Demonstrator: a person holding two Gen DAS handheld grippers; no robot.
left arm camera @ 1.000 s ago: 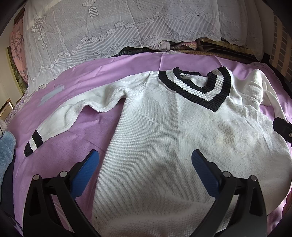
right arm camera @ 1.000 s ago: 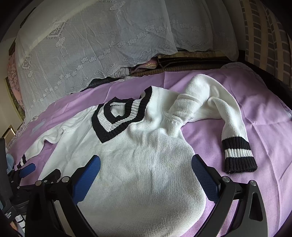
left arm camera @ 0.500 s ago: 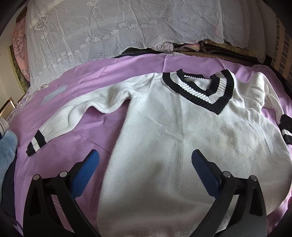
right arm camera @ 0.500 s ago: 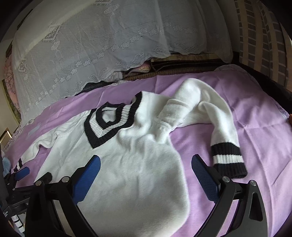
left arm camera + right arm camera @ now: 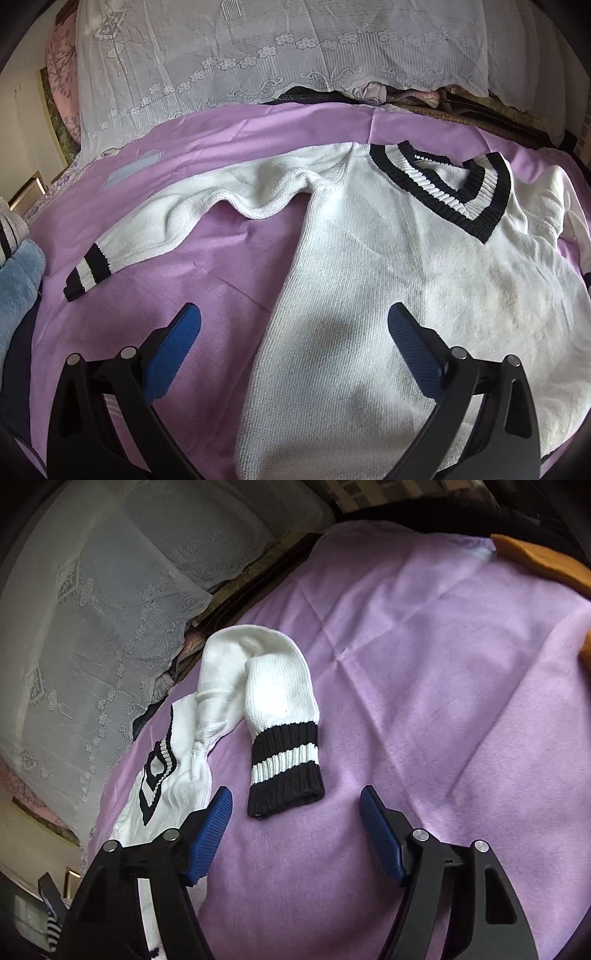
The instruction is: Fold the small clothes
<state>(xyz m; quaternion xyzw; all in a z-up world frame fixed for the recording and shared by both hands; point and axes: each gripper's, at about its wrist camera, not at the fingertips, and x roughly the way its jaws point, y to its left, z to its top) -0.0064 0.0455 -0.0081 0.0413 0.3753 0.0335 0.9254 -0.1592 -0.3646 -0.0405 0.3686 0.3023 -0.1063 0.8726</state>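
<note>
Left wrist view, nearest: the left gripper has its 2 blue-padded fingers spread wide, with nothing clamped. The side edge of the white sweater lies below the gap between them, its body running from 6 o'clock up to 2 o'clock. The sweater lies face up and flat on the purple sheet of a bed. Its black-and-white V-collar sits at 1 o'clock. 1 sleeve stretches out toward 9 o'clock, ending in a striped cuff on the sheet. A blue fleece item lies at the 9 o'clock edge. Farthest, a white lace cover drapes across 12 o'clock.

Right wrist view, nearest: the right gripper has its fingers moderately wide and closing, pads clear of any cloth, with bare sheet between them. Just beyond the gap, toward 12 o'clock, lies the other striped cuff, flat on the sheet. Its sleeve doubles back at 11 o'clock to join the sweater body at 9 o'clock. An orange cloth shows at 2 o'clock.
</note>
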